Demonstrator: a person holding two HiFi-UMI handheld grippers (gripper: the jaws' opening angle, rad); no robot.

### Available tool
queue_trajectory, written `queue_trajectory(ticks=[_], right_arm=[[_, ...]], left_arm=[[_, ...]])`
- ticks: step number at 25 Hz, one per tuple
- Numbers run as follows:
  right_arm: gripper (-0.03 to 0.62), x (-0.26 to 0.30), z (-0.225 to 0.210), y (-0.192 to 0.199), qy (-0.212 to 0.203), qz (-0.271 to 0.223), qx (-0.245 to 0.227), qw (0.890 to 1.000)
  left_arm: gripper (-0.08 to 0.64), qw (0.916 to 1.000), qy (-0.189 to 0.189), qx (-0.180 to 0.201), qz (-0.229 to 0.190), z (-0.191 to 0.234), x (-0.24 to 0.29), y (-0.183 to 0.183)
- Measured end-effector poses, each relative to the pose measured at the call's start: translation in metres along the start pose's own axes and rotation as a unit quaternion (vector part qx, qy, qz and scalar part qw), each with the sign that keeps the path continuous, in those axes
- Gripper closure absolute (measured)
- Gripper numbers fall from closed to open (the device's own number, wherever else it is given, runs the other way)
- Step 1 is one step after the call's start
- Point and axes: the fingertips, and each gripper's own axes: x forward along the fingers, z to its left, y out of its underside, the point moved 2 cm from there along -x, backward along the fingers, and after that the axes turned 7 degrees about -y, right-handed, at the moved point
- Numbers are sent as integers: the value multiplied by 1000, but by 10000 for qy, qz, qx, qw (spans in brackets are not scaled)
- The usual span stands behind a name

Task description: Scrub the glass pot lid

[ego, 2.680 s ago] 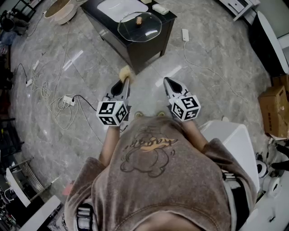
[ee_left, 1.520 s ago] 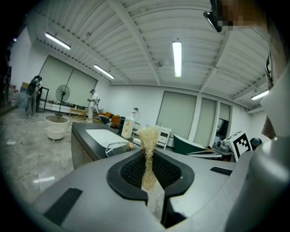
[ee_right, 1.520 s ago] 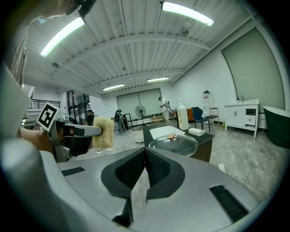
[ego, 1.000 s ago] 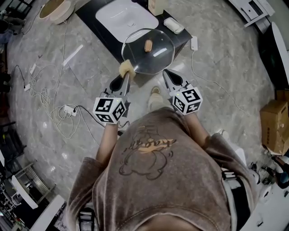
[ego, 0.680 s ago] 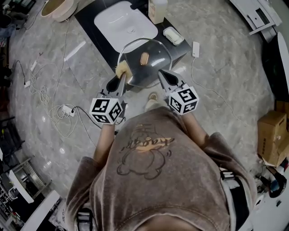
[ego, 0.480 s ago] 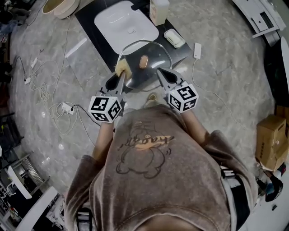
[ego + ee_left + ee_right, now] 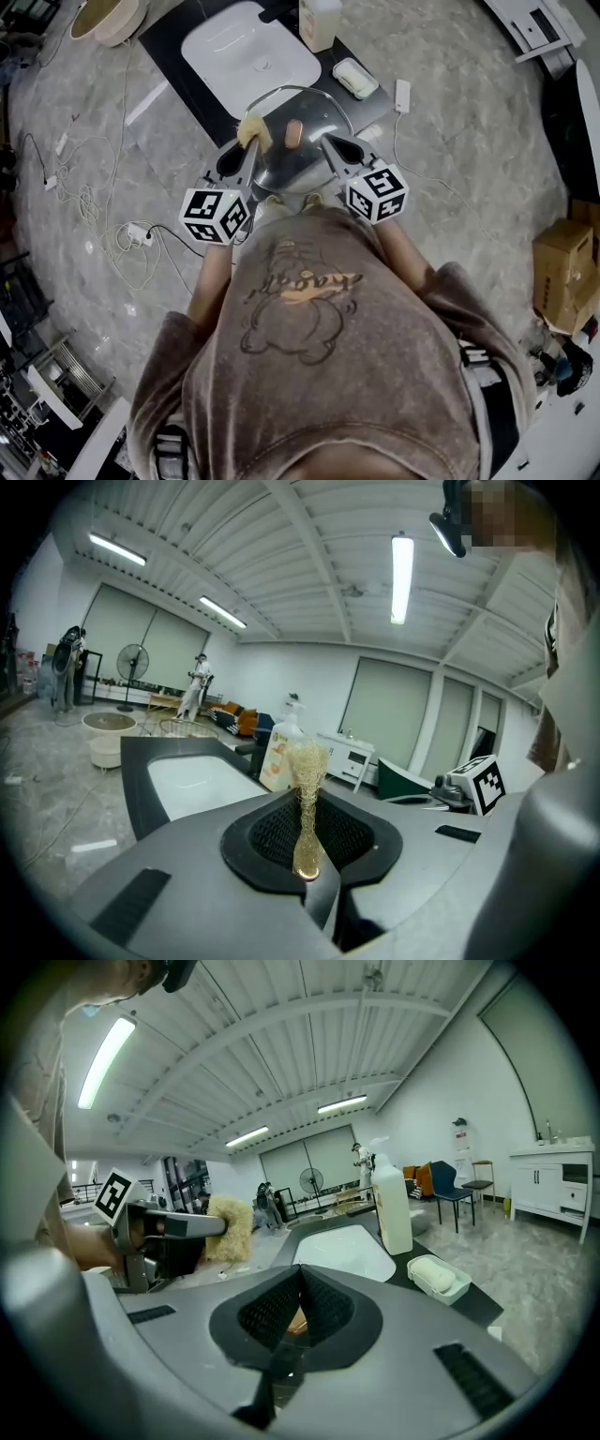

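overlapping the glass pot lid (image 7: 321,111) at nine o'clock, a yellow scourer (image 7: 251,132) is clamped by the left gripper (image 7: 247,150); the right gripper (image 7: 330,142) is clenched shut.

I can read no word or number anywhere. The brown shirt (image 7: 305,291) at the centre of the head view bears orange script too curled to make out. The bottle (image 7: 277,757) at mid-frame in the left gripper view has an orange label, its print too small.

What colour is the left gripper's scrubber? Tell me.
The scrubber is golden yellow; left gripper view shows it best.
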Motion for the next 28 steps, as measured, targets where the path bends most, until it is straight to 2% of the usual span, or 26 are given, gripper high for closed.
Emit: queue_trajectory(ticks=[8,13,14,16,19,24,28], right_arm=[[606,14,1,-2,417,-23,71,9991],[606,26,2,4,533,196,-3,9984],[594,28,2,5,545,242,-1,9982],[522,33,1,8,536,339,27,9980],[470,40,1,11,447,506,52,9977],[318,61,1,24,172,969,27,9951],[298,78,-3,38,105,1321,-75,9912]], left_arm=[[515,9991,392,75,121,18,13,-3],[515,9984,538,86,136,27,19,-6],[515,9983,560,84,142,28,21,-6],[515,9980,607,89,151,29,23,-7],[515,9978,636,98,162,33,25,-8],[515,9977,640,98,202,42,27,-9],[515,9978,619,81,219,49,31,-9]])
